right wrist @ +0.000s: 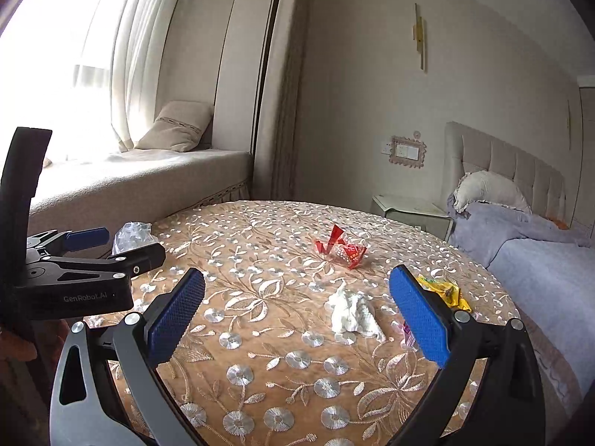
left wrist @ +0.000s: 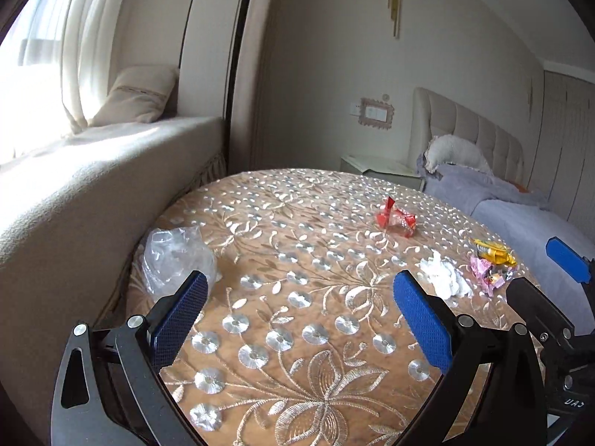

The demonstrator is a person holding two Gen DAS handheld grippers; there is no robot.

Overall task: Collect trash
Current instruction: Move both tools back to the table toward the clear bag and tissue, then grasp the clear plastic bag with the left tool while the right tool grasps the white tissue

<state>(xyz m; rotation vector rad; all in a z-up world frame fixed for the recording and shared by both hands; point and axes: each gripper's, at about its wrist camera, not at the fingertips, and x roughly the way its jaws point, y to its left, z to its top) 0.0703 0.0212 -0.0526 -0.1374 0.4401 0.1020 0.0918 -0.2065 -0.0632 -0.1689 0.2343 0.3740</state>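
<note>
Left wrist view: left gripper hanging over the table, blue pads spread wide, gripping nothing. Table wearing a tan cloth embroidered with silver flowers. Clear bag lying at the table's left edge, just beyond the left pad. Red wrapper sitting far right of centre. Tissue lying just beyond the right pad; pink wrapper and yellow wrapper resting beside it near the right edge. Right gripper showing at the right margin, jaws parted.

Right wrist view: right gripper hovering over the table, pads wide apart, empty. Tissue lying between the pads. Red wrapper sitting beyond it. Yellow wrapper showing behind the right pad. Clear bag lying at the far left edge, partly hidden by the left gripper, jaws parted.
</note>
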